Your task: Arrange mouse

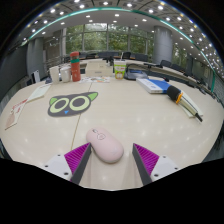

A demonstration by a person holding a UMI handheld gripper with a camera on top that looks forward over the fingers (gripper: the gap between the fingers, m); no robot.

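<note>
Two fingers of the gripper [111, 166] stand wide apart, holding nothing. Left pad [76, 157] at 8 o'clock; pink mouse [104, 144] on the table [150, 115] just ahead, between the fingertips, nearer the left; right pad [147, 157] at 4 o'clock. Cat-face mat [72, 102] lies beyond at 11 o'clock.

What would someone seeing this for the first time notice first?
The pink mouse draws the eye first, lying on the pale table just ahead of the open gripper, partly between its fingertips without being pressed. Beyond it, to the left, lies a mat with a big-eyed cartoon cat. Farther right are a blue book and a black and yellow tool.
</note>
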